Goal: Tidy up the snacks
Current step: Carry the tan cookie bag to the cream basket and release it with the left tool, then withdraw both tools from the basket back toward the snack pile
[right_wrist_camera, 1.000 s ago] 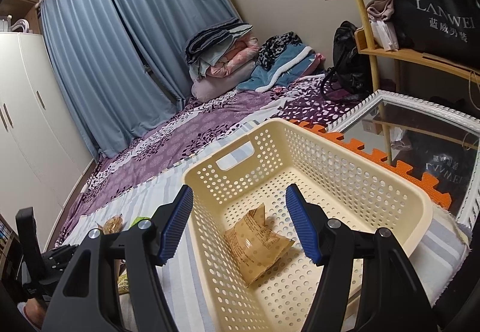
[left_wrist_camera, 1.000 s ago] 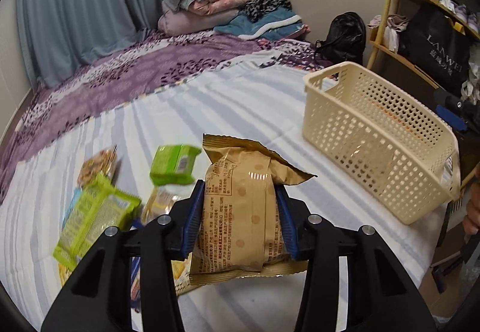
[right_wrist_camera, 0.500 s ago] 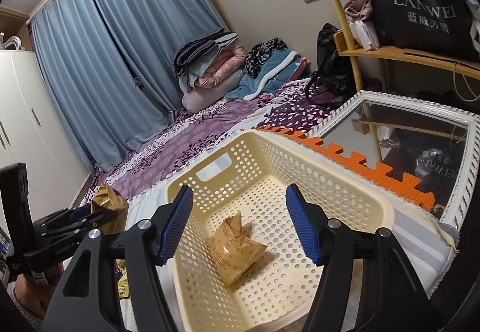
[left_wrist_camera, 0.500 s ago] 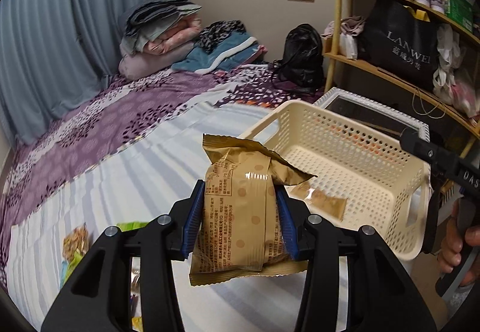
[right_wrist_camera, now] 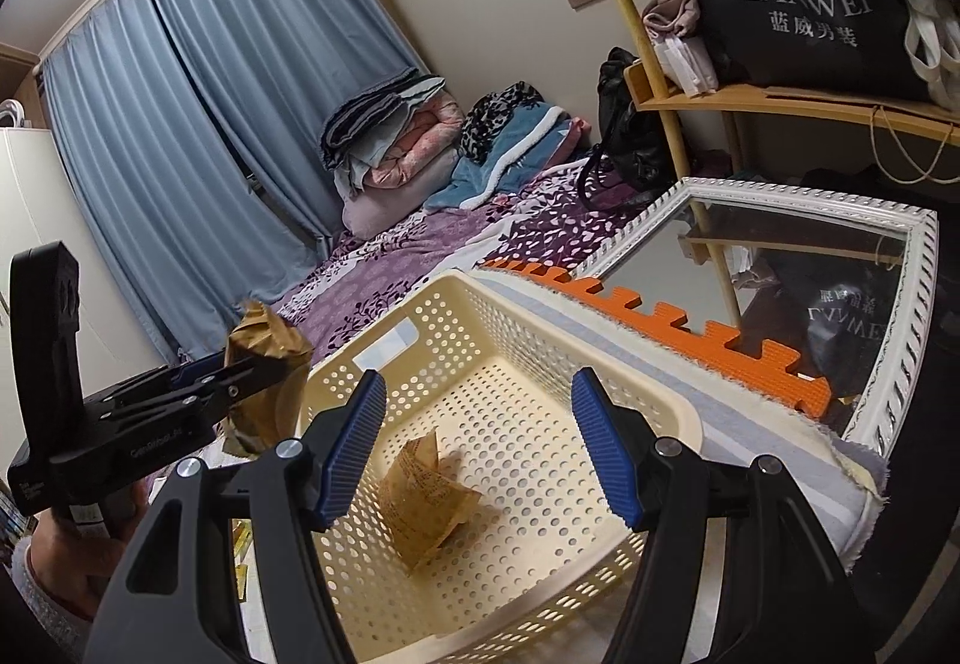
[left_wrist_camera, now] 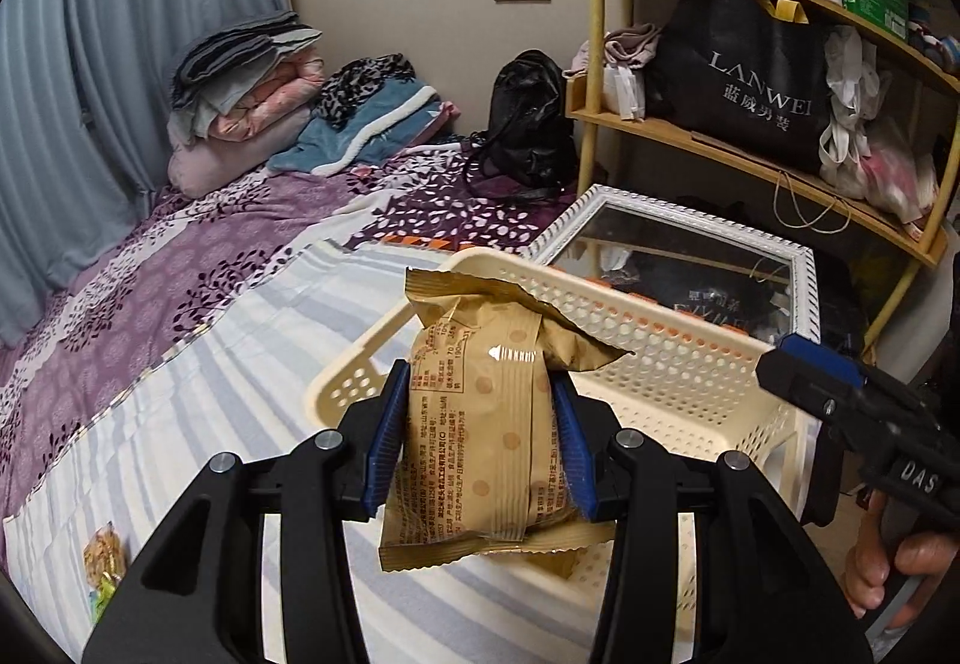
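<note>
Your left gripper has its blue-padded jaws clamped on a tan crinkled plastic snack packet, held upright in the air at the near rim of the cream perforated plastic basket. From the right wrist view, the packet hangs just outside the basket's left wall. Your right gripper hovers over the basket with its jaws partly open and nothing between them (the pads frame the basket floor). A second tan snack packet lies crumpled on that floor. The basket sits on the blue-and-white striped sheet of the bed, beside a white-framed mirror. More loose snacks lie on the sheet at far left.
</note>
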